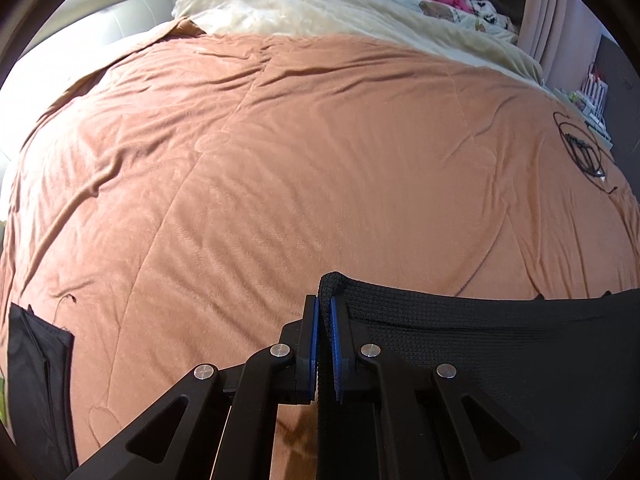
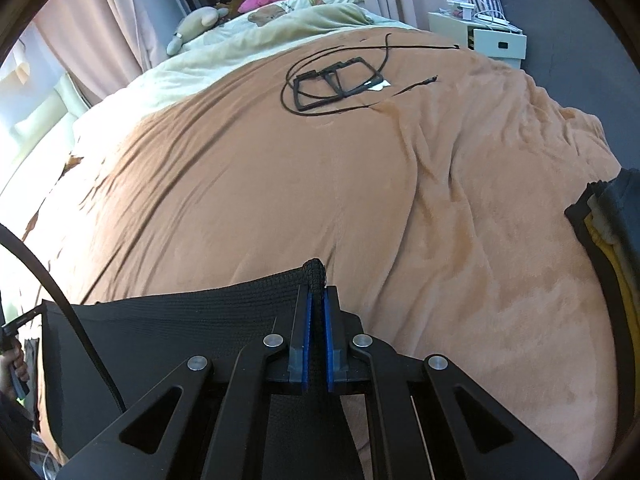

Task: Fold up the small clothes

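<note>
Holding a black knit garment [image 1: 480, 344] by its upper edge, stretched between both tongs above the near part of the bed. Left tongs [image 1: 323, 320] closed tight on one corner of the ribbed band, a small bunch of knit poking out past the blue pads [image 1: 337, 344]; right tongs [image 2: 317, 312] closed likewise on the opposite corner, fabric rising above the tips. Edge pulled taut from corner to corner, probably so the cloth hangs flat and square before being laid down for a fold. Orange-brown blanket [image 1: 300, 152] spread wide beneath, serving as the folding surface. Black frames and cord [image 2: 336, 82] lying far off on the blanket, well apart from the garment. Dark folded cloth [image 1: 38, 376] at near left; stack of dark and yellow clothes [image 2: 608, 224] at right edge, likely sorted piles kept clear of the folding area. No brand, label or legible writing visible anywhere.
</note>
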`<state>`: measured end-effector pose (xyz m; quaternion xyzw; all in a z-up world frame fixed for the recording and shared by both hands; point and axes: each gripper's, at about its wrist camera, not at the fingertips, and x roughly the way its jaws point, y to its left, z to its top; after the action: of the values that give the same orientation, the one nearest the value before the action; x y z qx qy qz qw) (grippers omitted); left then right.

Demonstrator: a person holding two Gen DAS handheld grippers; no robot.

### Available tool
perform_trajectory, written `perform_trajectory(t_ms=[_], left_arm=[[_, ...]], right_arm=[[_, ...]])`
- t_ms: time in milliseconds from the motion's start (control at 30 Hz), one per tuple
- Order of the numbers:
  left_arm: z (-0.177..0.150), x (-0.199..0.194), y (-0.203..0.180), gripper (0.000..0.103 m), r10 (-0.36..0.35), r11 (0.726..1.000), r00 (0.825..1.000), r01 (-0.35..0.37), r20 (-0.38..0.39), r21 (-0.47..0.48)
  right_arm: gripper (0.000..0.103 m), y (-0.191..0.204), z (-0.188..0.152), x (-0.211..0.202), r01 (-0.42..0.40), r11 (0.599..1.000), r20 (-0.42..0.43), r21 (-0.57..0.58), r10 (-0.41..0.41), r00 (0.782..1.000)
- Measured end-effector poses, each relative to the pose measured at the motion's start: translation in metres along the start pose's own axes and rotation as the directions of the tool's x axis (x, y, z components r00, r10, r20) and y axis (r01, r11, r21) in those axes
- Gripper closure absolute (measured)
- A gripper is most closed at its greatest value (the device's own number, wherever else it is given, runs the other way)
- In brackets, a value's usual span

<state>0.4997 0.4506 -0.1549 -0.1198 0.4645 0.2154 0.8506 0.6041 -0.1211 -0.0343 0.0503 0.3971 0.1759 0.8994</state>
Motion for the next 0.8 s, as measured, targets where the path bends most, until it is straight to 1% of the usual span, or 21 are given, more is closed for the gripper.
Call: perform_trajectory(t_ms=[200,300,433,567,600,633,700,733,767,800], left_arm=[[0.002,0.035,-0.006,0.097,0.030,0.999,0.998,-0.029,-0.057,0.019],[0.002,0.046,-0.007,0.097,0.042,0.999,0.996,-0.041,-0.074,0.024],[0.002,0.056,-0.008,0.097,0.065,0.997,0.995,-0.063,-0.080,0.038],[0.000,0.064,-0.009,0.096,0.051,0.998,0.993,-0.048,-0.110,0.030],[0.000,0.064,-0.010,0.094,0.056,0.998,0.992,-0.052,-0.113,0.039],[0.000,0.060,-0.011,0.094,0.059,0.997,0.993,-0.054,-0.106,0.047],[0.000,0.051,-0.011,0.084,0.035,0.999,0.994,-0.031,-0.101,0.040],[0.001,0.047,-0.010,0.080,0.033,0.999,0.995,-0.030,-0.097,0.037],[0.001,0.042,-0.009,0.073,0.035,0.999,0.996,-0.032,-0.087,0.031],[0.001,0.033,-0.009,0.067,0.031,0.999,0.997,-0.029,-0.070,0.023]], right_arm=[[0.101,0.002,0.007,0.033,0.044,0.999,-0.063,0.001,-0.044,0.997],[0.101,0.004,0.008,0.048,0.061,0.998,-0.094,0.001,-0.060,0.994],[0.101,0.007,0.014,0.062,0.079,0.997,-0.109,-0.010,-0.079,0.991],[0.101,0.006,0.019,0.072,0.100,0.995,-0.120,-0.010,-0.100,0.988],[0.101,0.008,0.019,0.073,0.106,0.994,-0.124,-0.012,-0.106,0.987],[0.100,0.010,0.018,0.073,0.111,0.994,-0.127,-0.016,-0.112,0.986],[0.095,0.015,0.018,0.070,0.112,0.993,-0.132,-0.028,-0.115,0.985],[0.088,0.017,0.019,0.067,0.117,0.992,-0.132,-0.037,-0.121,0.984],[0.078,0.019,0.019,0.063,0.127,0.991,-0.122,-0.048,-0.132,0.984],[0.072,0.022,0.019,0.057,0.135,0.989,-0.105,-0.059,-0.140,0.985]])
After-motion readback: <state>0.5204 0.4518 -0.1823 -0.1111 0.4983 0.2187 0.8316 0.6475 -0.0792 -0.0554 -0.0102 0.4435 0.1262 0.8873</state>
